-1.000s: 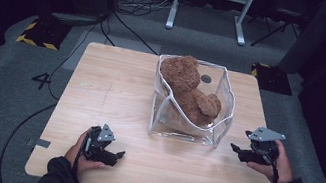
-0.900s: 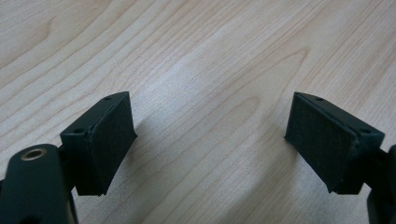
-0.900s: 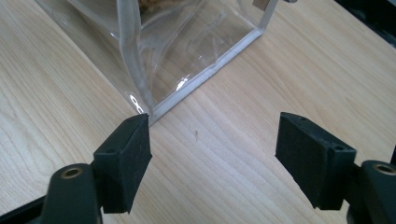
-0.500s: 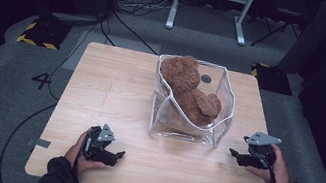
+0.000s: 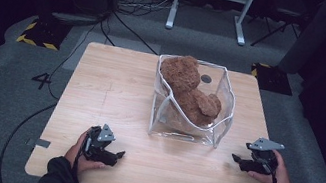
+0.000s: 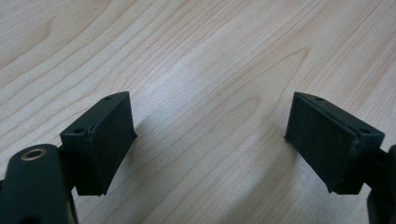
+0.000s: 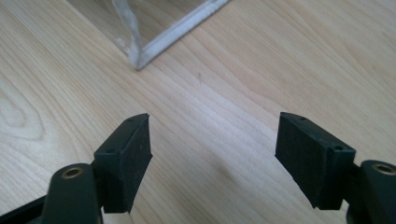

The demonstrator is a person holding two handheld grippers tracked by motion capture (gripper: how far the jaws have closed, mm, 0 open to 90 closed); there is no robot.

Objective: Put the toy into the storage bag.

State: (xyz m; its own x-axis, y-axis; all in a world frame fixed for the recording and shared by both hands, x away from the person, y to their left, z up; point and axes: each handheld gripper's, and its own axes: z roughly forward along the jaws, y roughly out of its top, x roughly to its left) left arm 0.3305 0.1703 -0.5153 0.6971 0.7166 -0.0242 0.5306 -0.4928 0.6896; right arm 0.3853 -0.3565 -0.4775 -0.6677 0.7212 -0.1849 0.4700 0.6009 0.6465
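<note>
A brown teddy bear (image 5: 192, 89) lies inside a clear plastic bag (image 5: 225, 107) that stands open on the wooden table (image 5: 110, 92). My left gripper (image 5: 118, 155) rests low near the table's front edge, left of the bag, open with nothing between its pads (image 6: 109, 140). My right gripper (image 5: 236, 160) sits low over the table to the right of the bag's near corner (image 7: 137, 58), also open and empty, its fingers (image 7: 133, 158) pointing left toward the bag.
A small dark round hole (image 5: 206, 79) shows in the tabletop behind the bag. Cables (image 5: 23, 123) trail on the grey floor at left. A white stand's feet (image 5: 208, 8) are beyond the table. Bare wood stretches left of the bag.
My right gripper has come down toward the tabletop and a little nearer the front edge. The left gripper, the bag and the bear have stayed where they were.
</note>
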